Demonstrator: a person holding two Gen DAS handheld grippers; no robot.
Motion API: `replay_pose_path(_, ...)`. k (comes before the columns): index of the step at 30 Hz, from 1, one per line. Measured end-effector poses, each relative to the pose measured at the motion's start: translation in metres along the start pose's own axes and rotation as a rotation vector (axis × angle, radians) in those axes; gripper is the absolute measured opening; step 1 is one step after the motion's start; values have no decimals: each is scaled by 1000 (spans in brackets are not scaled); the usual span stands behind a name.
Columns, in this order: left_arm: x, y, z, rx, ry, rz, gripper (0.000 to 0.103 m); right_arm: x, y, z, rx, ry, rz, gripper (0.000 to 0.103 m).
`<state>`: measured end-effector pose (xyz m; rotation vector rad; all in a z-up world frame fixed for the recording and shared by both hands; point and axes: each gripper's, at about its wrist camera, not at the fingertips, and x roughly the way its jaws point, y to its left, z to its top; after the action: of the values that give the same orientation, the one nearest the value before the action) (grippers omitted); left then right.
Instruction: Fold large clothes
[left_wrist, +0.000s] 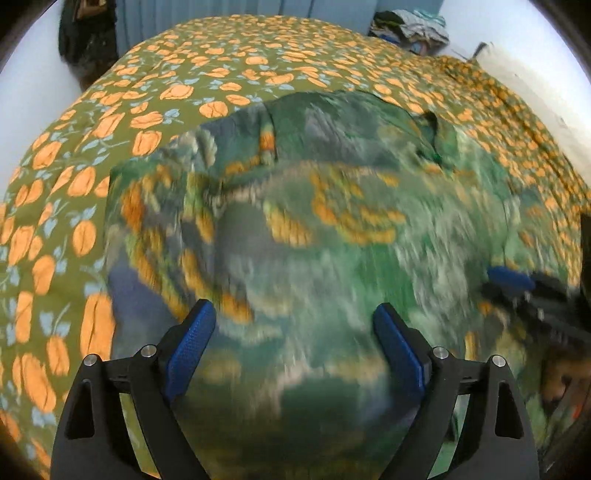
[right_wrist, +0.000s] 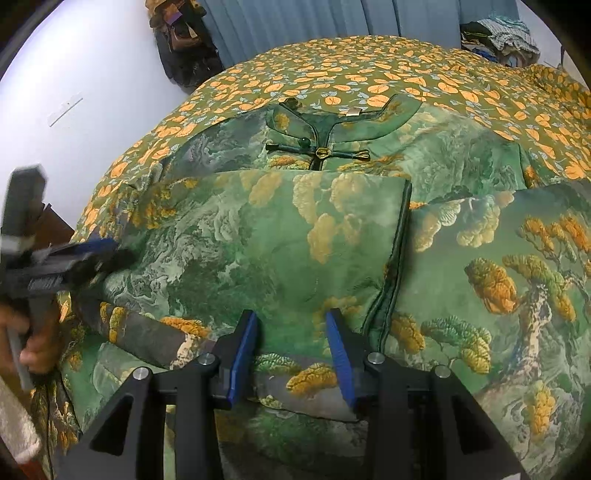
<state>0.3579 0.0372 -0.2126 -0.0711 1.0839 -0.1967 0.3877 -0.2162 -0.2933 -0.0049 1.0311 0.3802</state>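
Right hand-held gripper (right_wrist: 291, 350): jaws part-open, straddling a fold of the green printed garment (right_wrist: 280, 236) on the bed (right_wrist: 332, 70), grip uncertain. Left hand-held gripper (left_wrist: 295, 343): wide open, empty, over cloth. Risk: slippery folded sleeve sliding loose if tugged.

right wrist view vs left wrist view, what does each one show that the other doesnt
Only the right wrist view shows the garment's collar with its knot fastening, sharp, a dark-piped folded edge, and the hand holding the left tongs.

Only the left wrist view shows the left tongs from behind, wide open over blurred fabric, with the right tongs at the right edge.

Both show the green landscape-print garment spread on the orange-flowered bedcover, blue curtains and a clothes pile behind.
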Motion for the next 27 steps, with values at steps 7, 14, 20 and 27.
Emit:
replay_pose_path(7, -27, -7, -38, 5, 28, -8, 91, -5, 10, 1, -1, 23, -81, 39)
replay_pose_path(14, -78, -17, -84, 17, -30, 19, 92, -62, 34, -18, -28, -43, -135, 61)
replay_pose_path(20, -100, -22, -115, 8, -81, 68, 93, -101, 44, -53, -79, -82, -271, 66)
replay_pose_path(27, -111, -31, -128, 5, -119, 95, 94, -127, 33, -68, -70, -94, -394, 66)
